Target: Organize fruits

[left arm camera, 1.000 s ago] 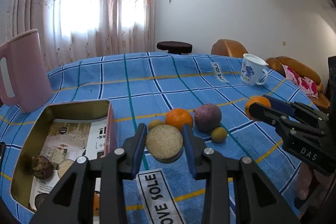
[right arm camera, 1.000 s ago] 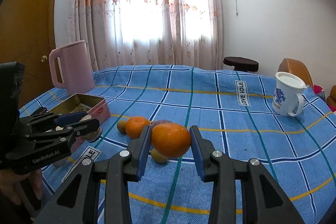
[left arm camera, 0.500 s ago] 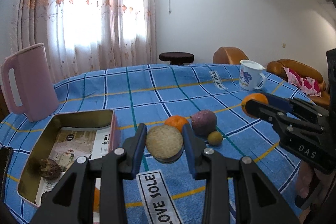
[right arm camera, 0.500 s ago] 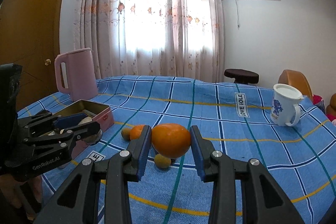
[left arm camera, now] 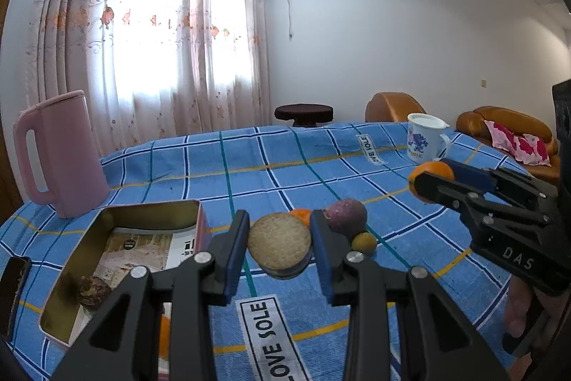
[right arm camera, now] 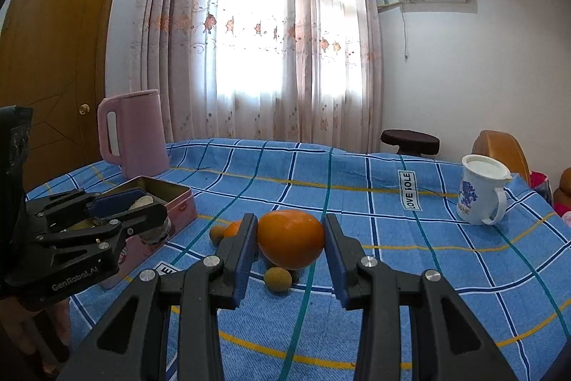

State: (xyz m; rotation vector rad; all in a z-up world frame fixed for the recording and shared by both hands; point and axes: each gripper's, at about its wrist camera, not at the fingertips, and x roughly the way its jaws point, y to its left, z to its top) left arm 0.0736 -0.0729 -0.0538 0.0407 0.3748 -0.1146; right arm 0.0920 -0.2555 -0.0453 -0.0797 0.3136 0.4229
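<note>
My left gripper (left arm camera: 279, 245) is shut on a round tan fruit (left arm camera: 279, 245) and holds it above the blue checked tablecloth, right of the open pink tin box (left arm camera: 117, 220). My right gripper (right arm camera: 291, 238) is shut on an orange (right arm camera: 291, 238), also held above the table; it shows in the left wrist view (left arm camera: 430, 172). On the cloth lie a purple fruit (left arm camera: 346, 216), a small orange (left arm camera: 301, 214) and a small yellow-green fruit (left arm camera: 364, 242). The box holds a dark brown fruit (left arm camera: 93, 289).
A pink jug (left arm camera: 57, 163) stands behind the box at the left. A white mug with a blue print (left arm camera: 424, 138) stands at the far right. A dark phone (left arm camera: 12, 288) lies at the left table edge. Sofas and a stool are beyond the table.
Both grippers have risen with their fruits still held; the table and the fruits on it sit lower and farther in both views.
</note>
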